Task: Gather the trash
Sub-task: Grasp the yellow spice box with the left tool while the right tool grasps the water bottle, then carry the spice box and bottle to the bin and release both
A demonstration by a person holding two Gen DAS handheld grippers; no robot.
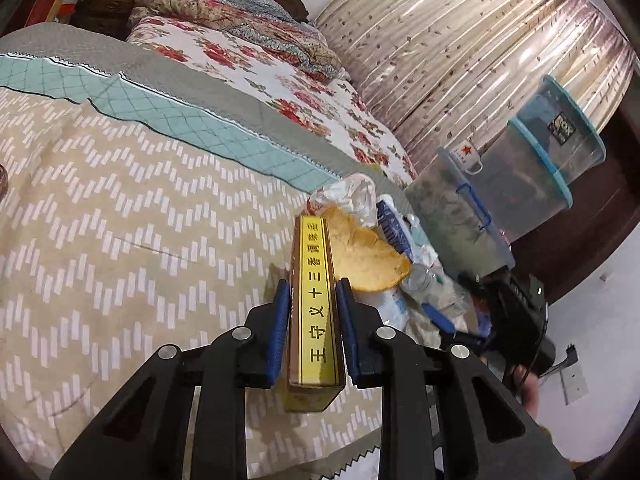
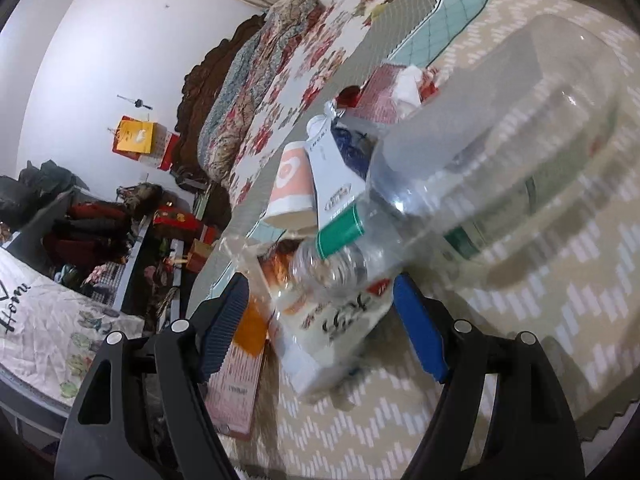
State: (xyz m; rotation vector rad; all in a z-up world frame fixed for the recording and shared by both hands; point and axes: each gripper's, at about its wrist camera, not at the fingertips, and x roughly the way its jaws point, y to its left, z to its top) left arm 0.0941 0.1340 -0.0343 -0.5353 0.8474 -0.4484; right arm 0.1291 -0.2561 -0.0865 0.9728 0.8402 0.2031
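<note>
A narrow brown-and-yellow box (image 1: 314,308) with a column of black characters on its yellow face points away lengthwise, pinched on both long sides above the beige zigzag bedspread. Just beyond and right of its far end lie a curved piece of yellow-orange peel (image 1: 366,258), a crumpled clear wrapper (image 1: 350,196) and a clear plastic bottle (image 1: 426,284) on its side. In the right wrist view a heap lies near the middle: a white carton (image 2: 340,320) with black brush lettering, a crushed clear bottle (image 2: 332,268), a green-banded white pack (image 2: 336,196) and a pink-and-white paper cup (image 2: 290,184) tipped over.

glossy card box (image 1: 316,304), clear plastic bottle (image 2: 500,152), quilted cloth bedspread (image 1: 120,240)
</note>
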